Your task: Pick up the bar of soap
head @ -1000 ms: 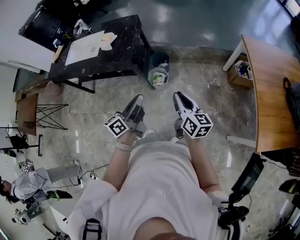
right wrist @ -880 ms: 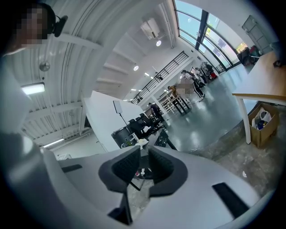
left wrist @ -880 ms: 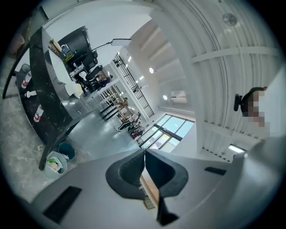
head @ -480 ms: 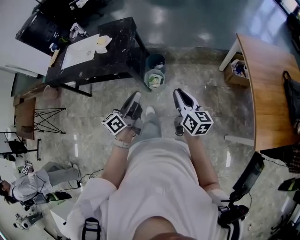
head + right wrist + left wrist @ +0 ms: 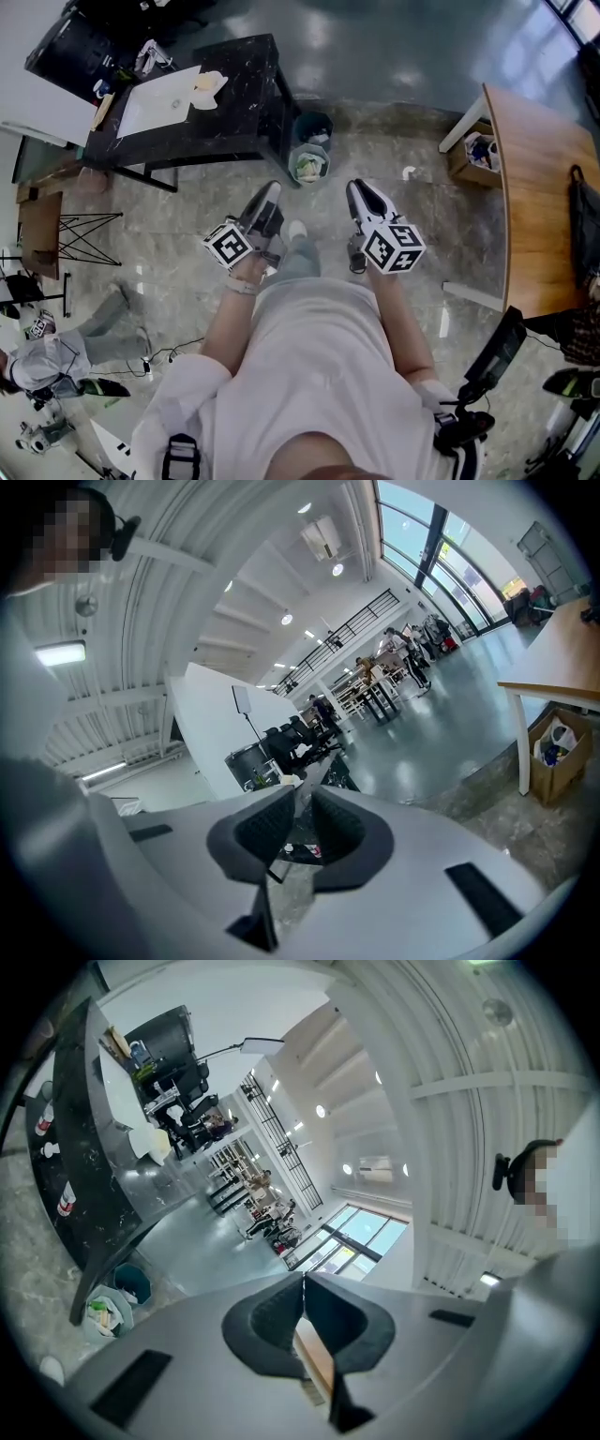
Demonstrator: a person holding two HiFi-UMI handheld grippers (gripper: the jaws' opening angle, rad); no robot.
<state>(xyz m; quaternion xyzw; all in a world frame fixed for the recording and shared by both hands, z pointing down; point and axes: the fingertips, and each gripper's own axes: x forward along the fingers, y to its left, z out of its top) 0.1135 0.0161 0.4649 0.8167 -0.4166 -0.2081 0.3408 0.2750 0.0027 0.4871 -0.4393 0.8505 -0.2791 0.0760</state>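
Both claws are pressed shut on nothing; the left claw (image 5: 272, 195) and right claw (image 5: 358, 190) hang at waist height over the floor, well apart from the black surface (image 5: 246, 98); the bar of soap (image 5: 208, 84) is probably the pale lump (too small to be sure) at the white sheet's (image 5: 159, 101) end, nearer the surface's far edge; walk close, skirt the bins (image 5: 311, 152) by the near corner, and open one claw wide before reaching.

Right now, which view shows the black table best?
Head view: the black table is seen nearly whole from above, with a white sheet on top. The left gripper view has it side-on and warped at the left edge. The right gripper view catches only a small dark sliver mid-frame.
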